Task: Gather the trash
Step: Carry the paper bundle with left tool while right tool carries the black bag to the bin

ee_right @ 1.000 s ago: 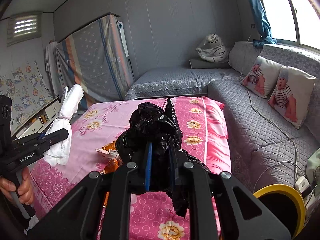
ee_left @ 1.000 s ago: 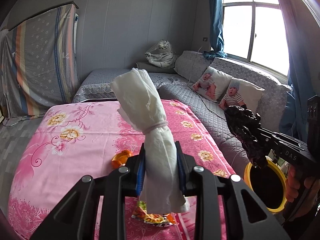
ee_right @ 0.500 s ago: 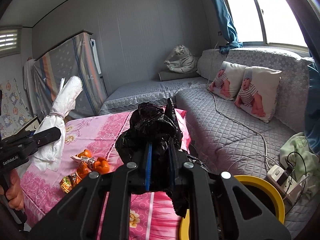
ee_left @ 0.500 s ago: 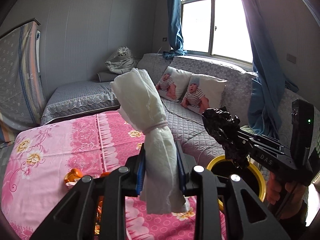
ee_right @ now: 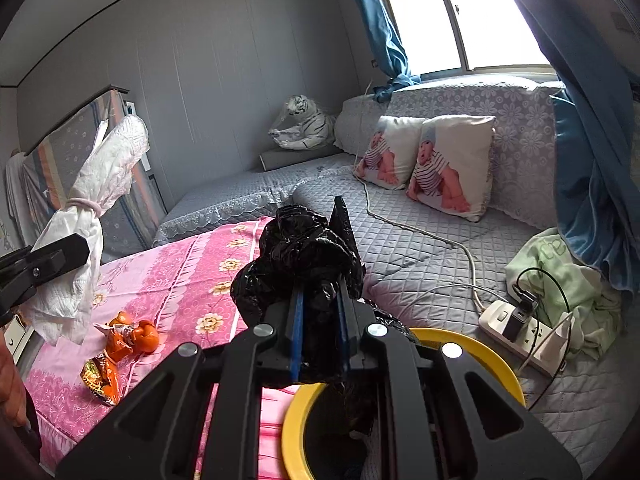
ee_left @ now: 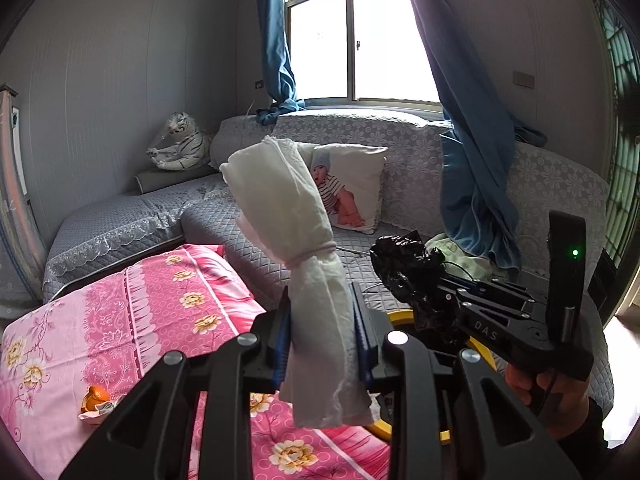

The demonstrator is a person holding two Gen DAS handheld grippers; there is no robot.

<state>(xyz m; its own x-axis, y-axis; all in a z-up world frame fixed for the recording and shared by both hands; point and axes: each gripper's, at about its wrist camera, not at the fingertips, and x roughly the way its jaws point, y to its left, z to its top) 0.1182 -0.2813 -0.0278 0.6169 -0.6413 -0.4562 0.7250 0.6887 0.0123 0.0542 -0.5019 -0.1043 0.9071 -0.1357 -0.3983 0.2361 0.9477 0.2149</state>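
My left gripper [ee_left: 322, 340] is shut on a white tissue bundle [ee_left: 296, 248] tied with a pink band; the bundle stands upright between the pads. In the right wrist view that bundle [ee_right: 92, 216] shows at the far left. My right gripper [ee_right: 319, 332] is shut on a crumpled black plastic bag [ee_right: 300, 256], also seen at right in the left wrist view as the black bag [ee_left: 408, 272]. A yellow-rimmed bin [ee_right: 468, 344] sits right below the black bag, its rim [ee_left: 400, 316] partly hidden behind both grippers.
A pink flowered cloth [ee_right: 188, 280] covers the table; orange snack wrappers [ee_right: 128, 336] and another wrapper [ee_right: 102, 376] lie on it. Grey quilted sofa [ee_right: 420, 248] with baby-print pillows [ee_right: 452, 168], a power strip [ee_right: 516, 328], green cloth [ee_right: 560, 276] and blue curtain [ee_right: 592, 184] at right.
Both grippers swung right, away from the pink table toward the sofa and the yellow bin. The black bag now hangs over the bin's rim. Both grips are unchanged.
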